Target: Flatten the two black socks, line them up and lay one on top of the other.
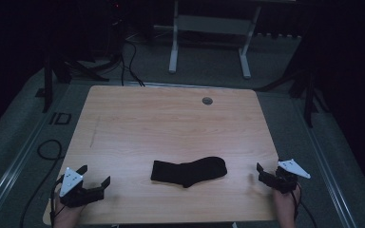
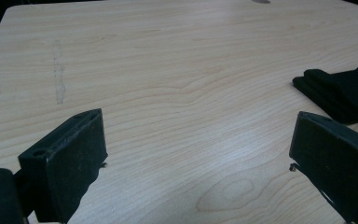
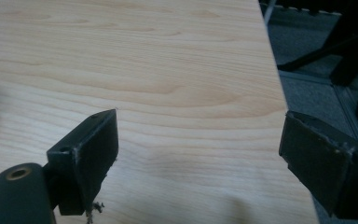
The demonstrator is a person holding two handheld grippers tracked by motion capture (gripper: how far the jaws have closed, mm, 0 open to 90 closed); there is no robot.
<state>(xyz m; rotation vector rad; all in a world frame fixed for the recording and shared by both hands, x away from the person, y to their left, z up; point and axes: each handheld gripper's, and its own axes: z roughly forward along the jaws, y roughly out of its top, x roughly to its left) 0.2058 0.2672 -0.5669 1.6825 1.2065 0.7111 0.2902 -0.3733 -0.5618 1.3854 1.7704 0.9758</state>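
Worktop [image 1: 171, 118] of pale wood carries everything here. At its near left corner the left hand-held gripper [image 1: 95, 175] rests low over the wood, jaws spread wide and holding nothing; a hand [image 1: 66, 216] grips it from below. In the left gripper view the bare grain lies between those jaws, and the sock's [image 2: 345, 95] edge shows off to the right. The black sock [image 1: 189, 172] lies flat near the front edge, about midway between both tools and well apart from each. At the near right edge the right hand-held gripper [image 1: 260, 172] is likewise released, jaws apart over bare wood.
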